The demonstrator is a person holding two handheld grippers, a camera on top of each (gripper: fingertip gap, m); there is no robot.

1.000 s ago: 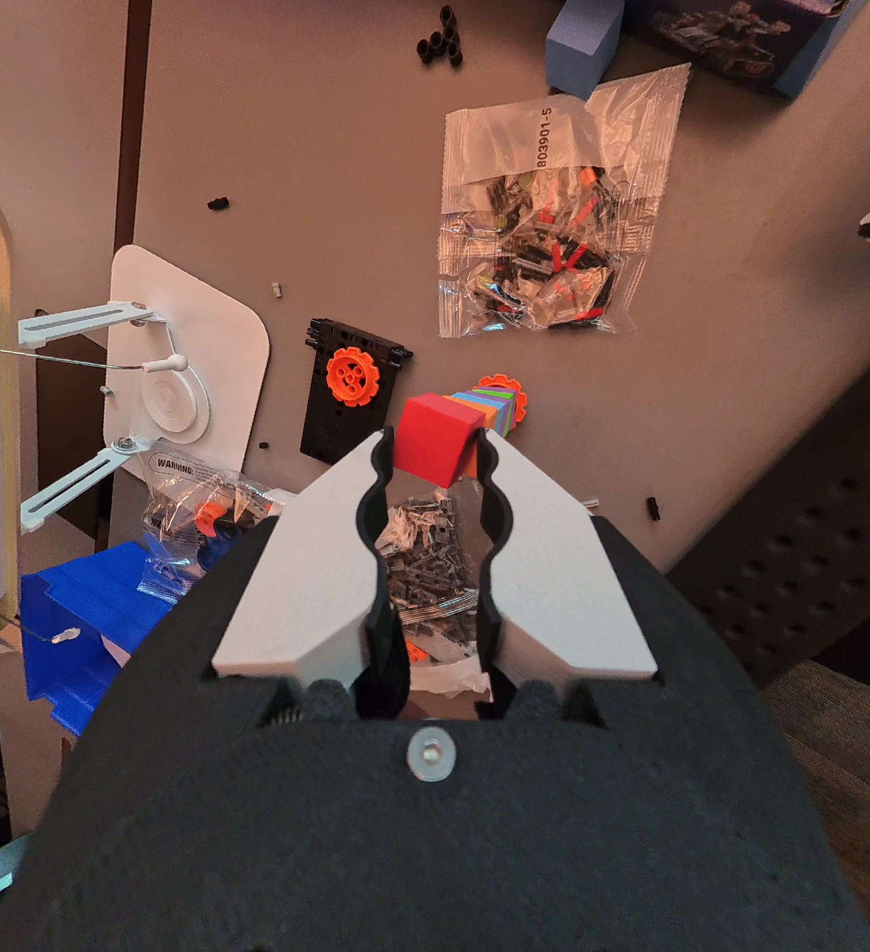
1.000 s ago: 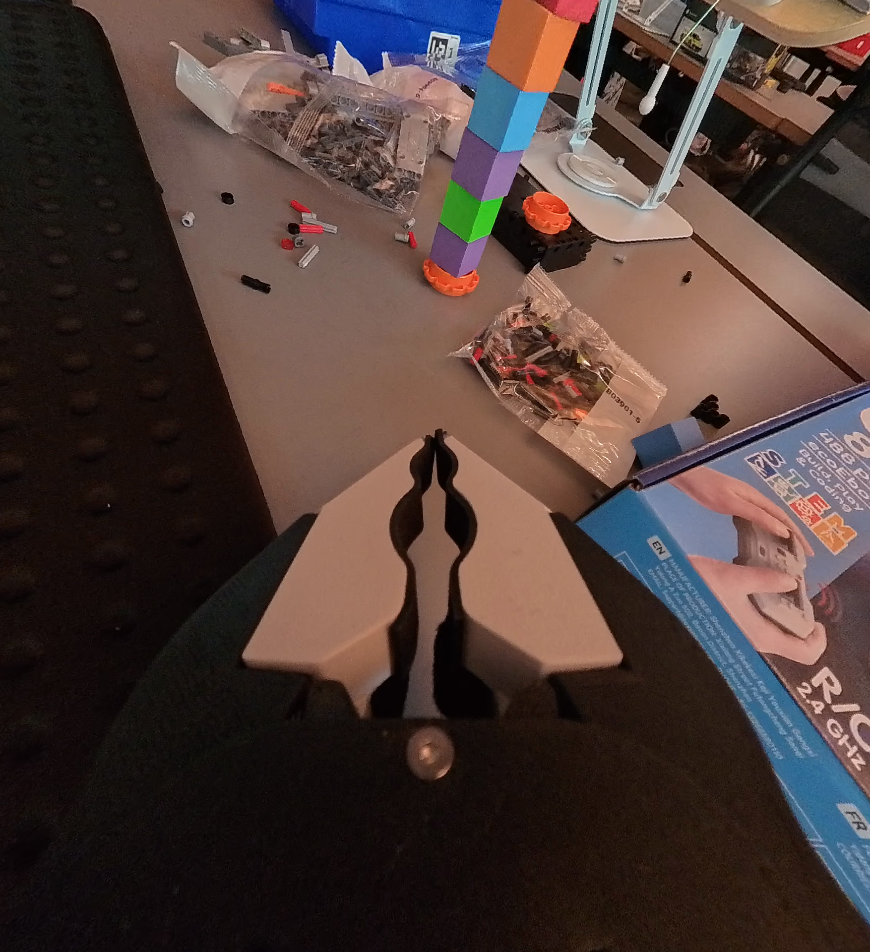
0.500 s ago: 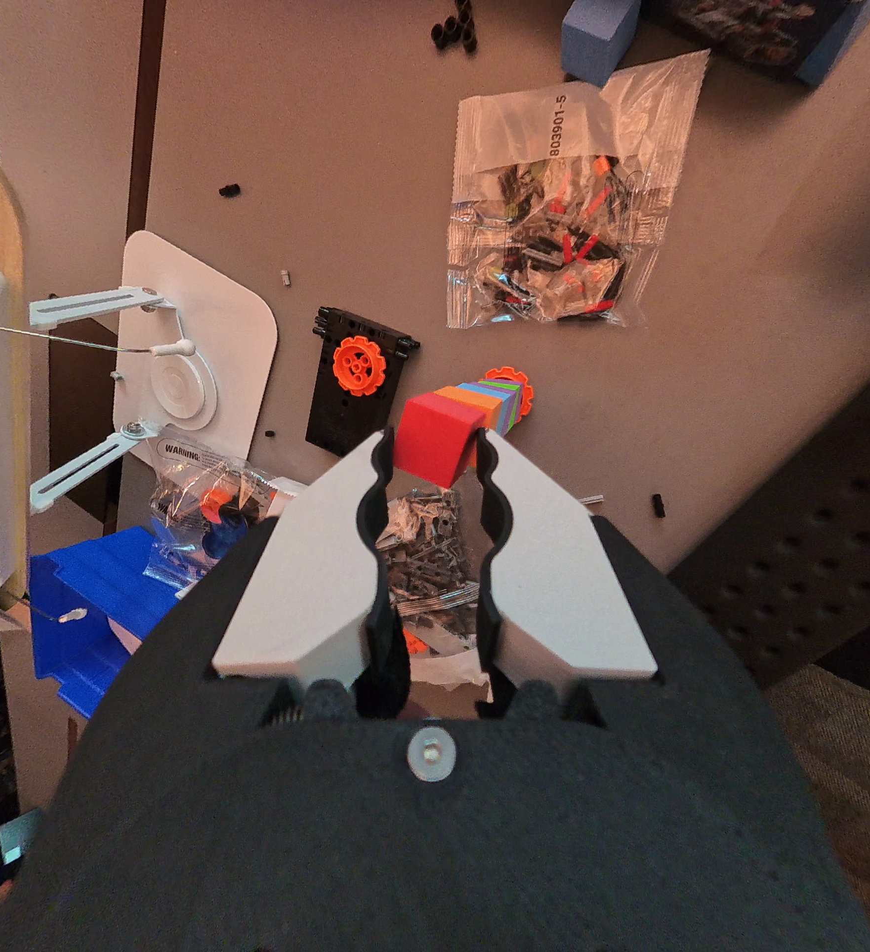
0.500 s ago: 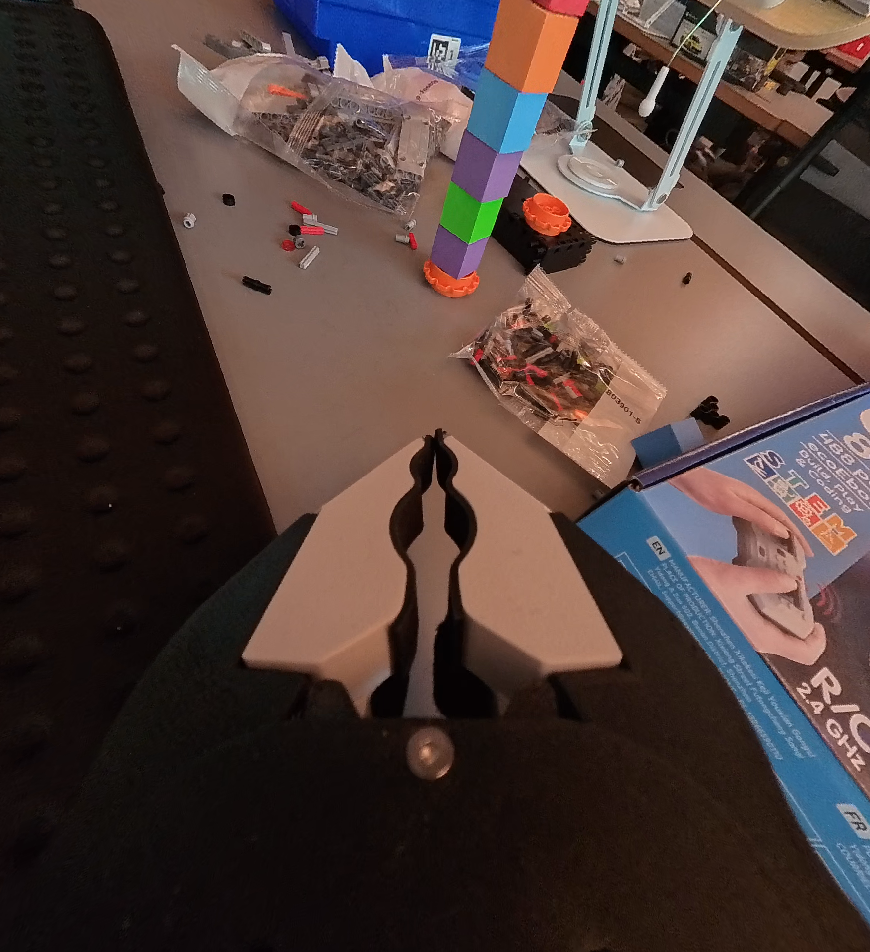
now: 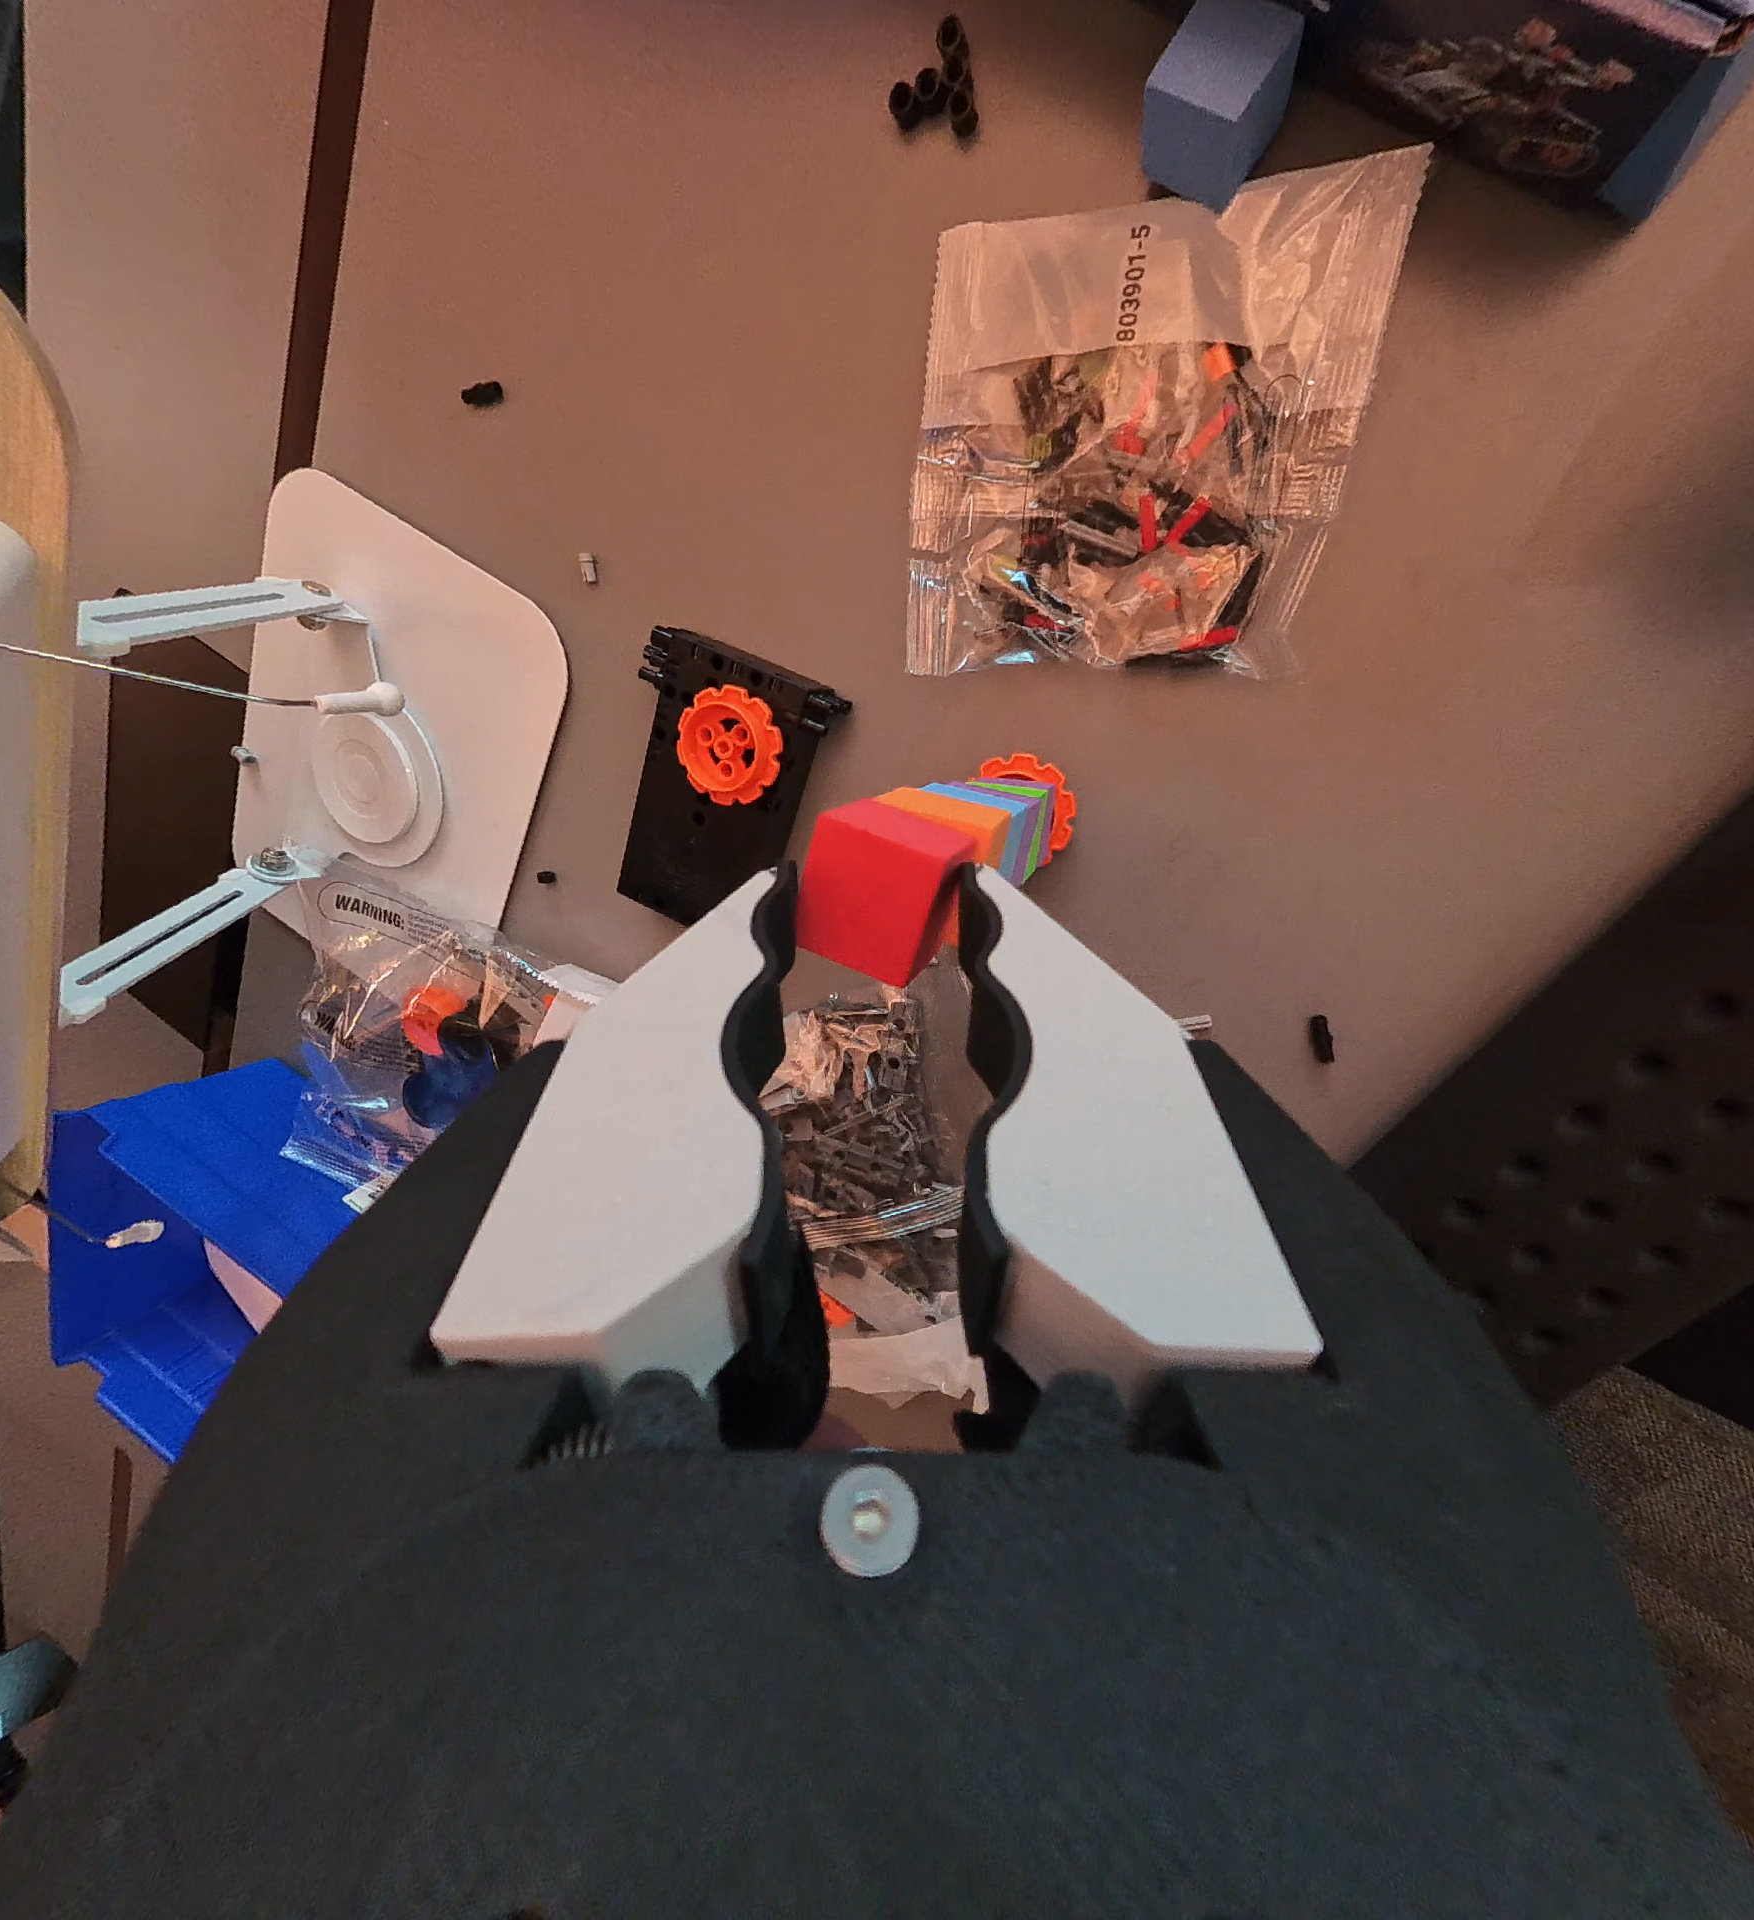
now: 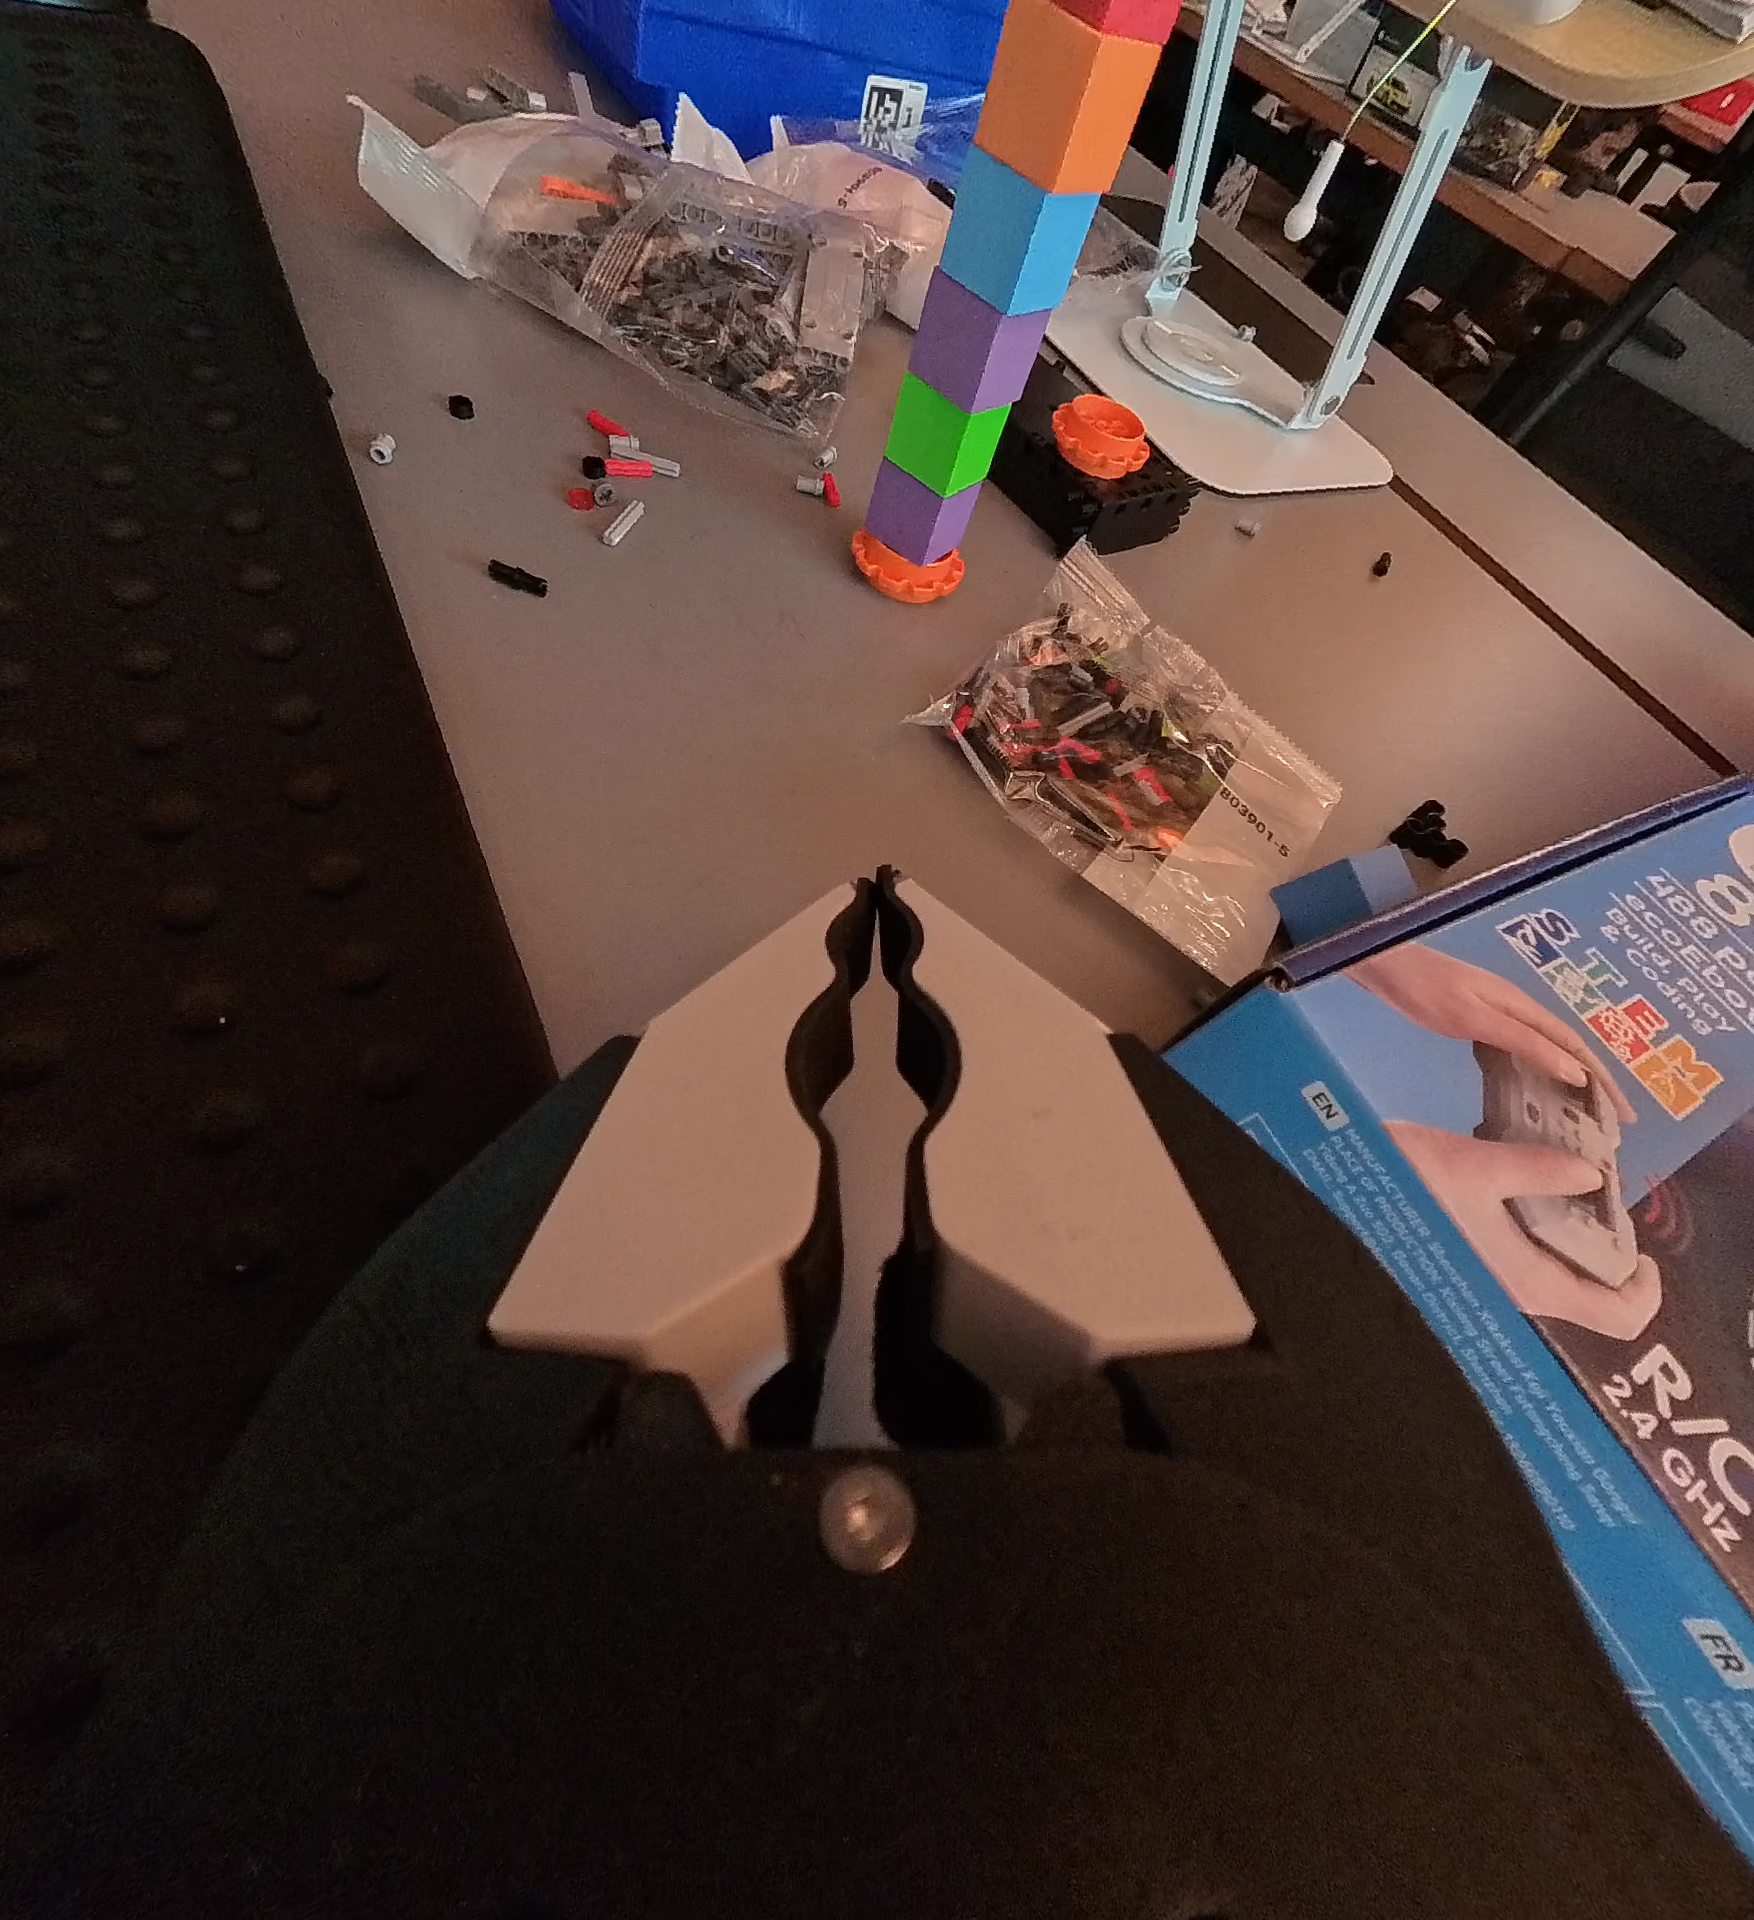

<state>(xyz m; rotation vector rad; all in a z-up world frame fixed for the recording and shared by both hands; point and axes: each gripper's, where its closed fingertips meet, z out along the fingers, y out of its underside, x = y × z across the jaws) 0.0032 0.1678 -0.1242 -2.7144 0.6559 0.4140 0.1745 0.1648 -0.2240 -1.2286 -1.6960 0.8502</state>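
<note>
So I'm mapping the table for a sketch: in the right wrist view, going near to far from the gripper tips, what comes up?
right gripper → bag of dark and red parts → orange gear under the cube tower → blue bin.

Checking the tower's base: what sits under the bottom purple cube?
An orange gear wheel lies under the purple cube, flat on the table. Its centre is covered.

A hobby or robotics workshop: ahead of the hand-held gripper, the worktop (image 6: 707, 727) carries clear bags of small building parts (image 6: 1112, 727), loose pins (image 6: 624, 473), a boxed construction kit (image 6: 1579, 1143) and a cluttered bench (image 6: 1538, 177) beyond.
</note>
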